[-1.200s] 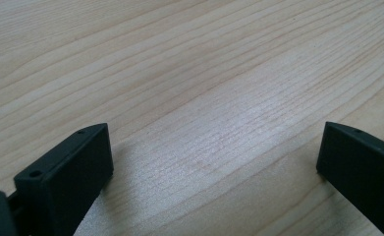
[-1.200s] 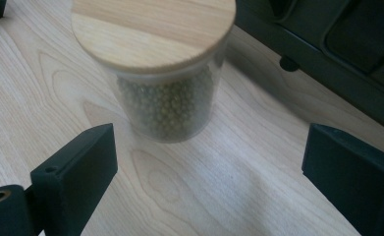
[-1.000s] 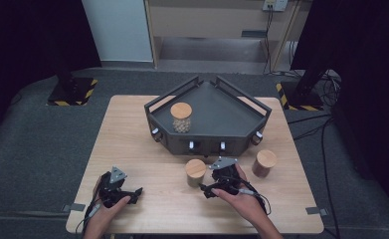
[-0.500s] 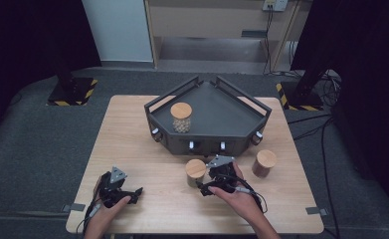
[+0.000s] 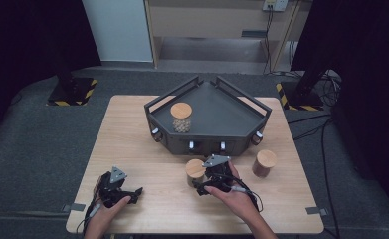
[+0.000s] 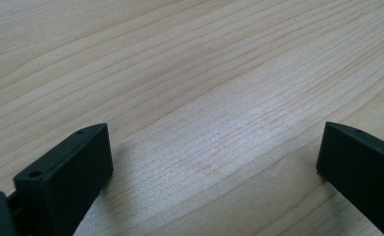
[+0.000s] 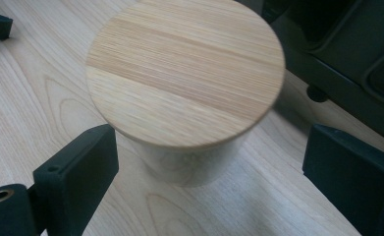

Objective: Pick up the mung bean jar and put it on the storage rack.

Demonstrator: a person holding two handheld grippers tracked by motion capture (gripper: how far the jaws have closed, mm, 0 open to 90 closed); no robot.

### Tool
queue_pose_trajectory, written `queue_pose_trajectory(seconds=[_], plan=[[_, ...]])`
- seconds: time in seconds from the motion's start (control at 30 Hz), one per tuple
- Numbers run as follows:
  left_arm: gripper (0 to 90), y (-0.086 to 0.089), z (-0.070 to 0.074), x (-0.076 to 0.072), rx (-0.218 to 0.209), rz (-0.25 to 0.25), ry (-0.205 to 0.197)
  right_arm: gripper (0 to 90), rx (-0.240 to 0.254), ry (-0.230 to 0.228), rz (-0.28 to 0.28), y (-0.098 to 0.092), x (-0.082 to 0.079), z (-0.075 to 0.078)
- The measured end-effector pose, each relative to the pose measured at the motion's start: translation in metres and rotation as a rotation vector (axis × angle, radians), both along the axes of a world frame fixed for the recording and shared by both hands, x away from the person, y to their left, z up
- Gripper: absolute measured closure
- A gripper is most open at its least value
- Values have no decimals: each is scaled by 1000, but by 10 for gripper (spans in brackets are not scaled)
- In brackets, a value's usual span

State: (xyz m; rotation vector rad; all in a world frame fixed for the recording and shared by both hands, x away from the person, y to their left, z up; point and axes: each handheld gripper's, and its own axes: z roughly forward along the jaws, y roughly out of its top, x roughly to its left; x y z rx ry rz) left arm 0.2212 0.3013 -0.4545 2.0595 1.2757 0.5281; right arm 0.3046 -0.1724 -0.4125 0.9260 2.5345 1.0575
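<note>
On the wooden table (image 5: 132, 129) the right gripper (image 5: 200, 185) sits near the table's 5 o'clock edge, held by the person's right hand (image 5: 234, 196). Its jaws stand apart, one on each side of a jar with a wooden lid (image 5: 195, 172), and they have just been closing a little. In the right gripper view this jar (image 7: 184, 93) is between the two black jaws; the left jaw is just beside its wall, the right jaw is clearly apart from it, so the pads do not press on it. The jar stands upright on the table, at 6 o'clock from the dark angular tray (image 5: 232, 117) and close to the tray's front wall.

A second lidded jar (image 5: 264, 163) stands upright at 3 o'clock from the first one, well apart from it. A third jar with a wooden lid (image 5: 181, 117) stands inside the tray, in its 9 o'clock part; it holds something pale, which I cannot identify.

The left gripper (image 5: 135, 192) rests at the table's 7 o'clock corner in the left hand (image 5: 105, 211). In the left gripper view its jaws are wide apart over bare wood (image 6: 194, 98), with nothing between them.
</note>
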Motion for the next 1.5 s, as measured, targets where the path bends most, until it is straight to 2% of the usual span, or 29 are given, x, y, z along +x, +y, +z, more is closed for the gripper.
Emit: queue_pose_trajectory(seconds=[0.4,0.6,0.77,0.93,1.03,1.5], plan=[[0,0,0,0,0,0,0,145,14,5,1,14,2,-6],[0,0,0,0,0,0,0,175,24,-6,-6,20,3,-8],[0,0,0,0,0,0,0,251,26,-23,-24,24,0,-10],[0,0,0,0,0,0,0,255,34,-39,-43,24,-6,-12],[0,0,0,0,0,0,0,255,60,-25,-49,19,-7,-11],[0,0,0,0,0,0,0,255,28,-56,-44,-1,-19,14]])
